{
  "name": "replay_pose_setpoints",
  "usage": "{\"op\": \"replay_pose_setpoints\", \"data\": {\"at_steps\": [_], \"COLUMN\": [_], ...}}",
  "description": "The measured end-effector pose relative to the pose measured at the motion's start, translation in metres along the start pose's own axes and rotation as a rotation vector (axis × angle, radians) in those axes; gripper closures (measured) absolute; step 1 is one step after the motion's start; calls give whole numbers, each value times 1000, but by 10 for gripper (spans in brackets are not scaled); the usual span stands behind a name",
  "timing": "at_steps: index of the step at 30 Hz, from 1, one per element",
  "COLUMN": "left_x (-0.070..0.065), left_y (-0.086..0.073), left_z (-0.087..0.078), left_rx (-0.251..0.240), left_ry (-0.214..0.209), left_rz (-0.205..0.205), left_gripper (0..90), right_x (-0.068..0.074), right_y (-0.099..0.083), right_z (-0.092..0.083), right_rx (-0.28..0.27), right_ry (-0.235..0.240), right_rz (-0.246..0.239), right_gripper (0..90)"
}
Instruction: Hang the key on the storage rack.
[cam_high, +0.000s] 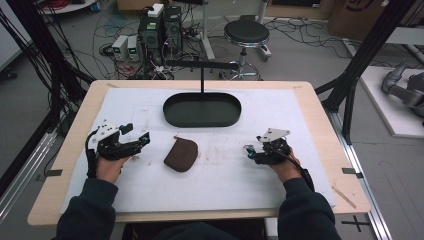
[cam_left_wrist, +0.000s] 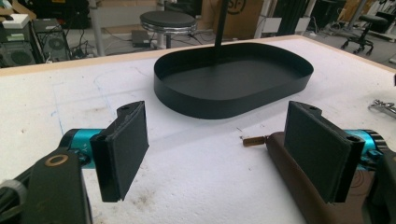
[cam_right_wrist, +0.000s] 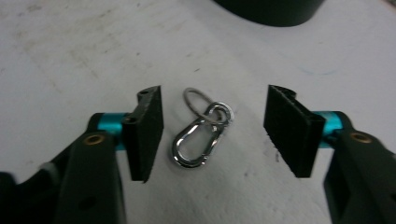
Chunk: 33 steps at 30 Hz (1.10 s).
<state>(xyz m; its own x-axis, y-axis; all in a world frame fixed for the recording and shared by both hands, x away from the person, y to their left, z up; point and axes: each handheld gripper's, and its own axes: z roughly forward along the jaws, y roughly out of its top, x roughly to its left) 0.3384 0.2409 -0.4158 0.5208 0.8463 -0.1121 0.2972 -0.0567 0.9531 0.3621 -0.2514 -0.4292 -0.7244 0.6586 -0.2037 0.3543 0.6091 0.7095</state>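
A brown zip pouch (cam_high: 181, 154) lies on the white mat, just right of my left gripper (cam_high: 136, 132). In the left gripper view that gripper (cam_left_wrist: 215, 126) stands open, and the pouch (cam_left_wrist: 289, 172) lies under and beside its right jaw with nothing between the pads. A silver carabiner with a key ring (cam_right_wrist: 198, 137) lies flat on the mat between the jaws of my right gripper (cam_right_wrist: 215, 112). The pads stand apart from it on both sides. In the high view the right gripper (cam_high: 252, 145) sits low over the mat at the right.
A black oval tray (cam_high: 202, 119) with an upright post and crossbar (cam_high: 202, 65) stands at the back middle of the mat. The wooden table edge (cam_high: 325, 130) frames the mat. A stool, computers and cables are on the floor beyond.
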Motion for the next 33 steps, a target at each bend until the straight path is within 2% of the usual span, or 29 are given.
{"op": "replay_pose_setpoints", "data": {"at_steps": [1, 2, 3, 4, 5, 7, 10, 12, 13, 17, 18, 26, 33], "left_x": [0, 0, 0, 0, 0, 0, 0, -1, 0, 0, 1, 0, 2], "left_y": [0, 0, 0, 0, 0, 0, 0, 0, 0, 0, 0, -1, -2], "left_z": [0, 0, -1, -1, -1, -1, -1, 0, 0, 0, 0, -1, -2], "left_rx": [0, 2, -2, -2, -5, -2, -3, -4, -4, -4, -3, -3, -2], "left_ry": [0, -1, 0, 0, -2, -2, -4, -4, -8, -8, -7, -3, -4], "left_rz": [0, -2, -4, -4, -4, -3, -7, -7, -6, -7, -7, -9, -15], "left_gripper": [225, 225, 225, 227, 227, 228, 229, 231, 232, 232, 232, 234, 235], "right_x": [0, 1, 3, 3, 4, 3, -1, -2, -5, -9, -11, -17, -22], "right_y": [0, 1, 2, 2, 4, 6, 7, 7, 6, 5, 4, 0, -6], "right_z": [0, 5, 12, 12, 16, 17, 18, 18, 17, 15, 14, 6, 3], "right_rx": [0, 19, 44, 44, 71, 73, 78, 79, 83, 80, 81, 84, 89], "right_ry": [0, 26, 47, 47, 51, 50, 28, 29, 19, 16, 18, 6, 20], "right_rz": [0, -16, -52, -52, -73, -75, -54, -49, -25, -9, 1, 57, 73], "right_gripper": [411, 427, 465, 465, 516, 553, 602, 630, 677, 721, 777, 780, 778]}}
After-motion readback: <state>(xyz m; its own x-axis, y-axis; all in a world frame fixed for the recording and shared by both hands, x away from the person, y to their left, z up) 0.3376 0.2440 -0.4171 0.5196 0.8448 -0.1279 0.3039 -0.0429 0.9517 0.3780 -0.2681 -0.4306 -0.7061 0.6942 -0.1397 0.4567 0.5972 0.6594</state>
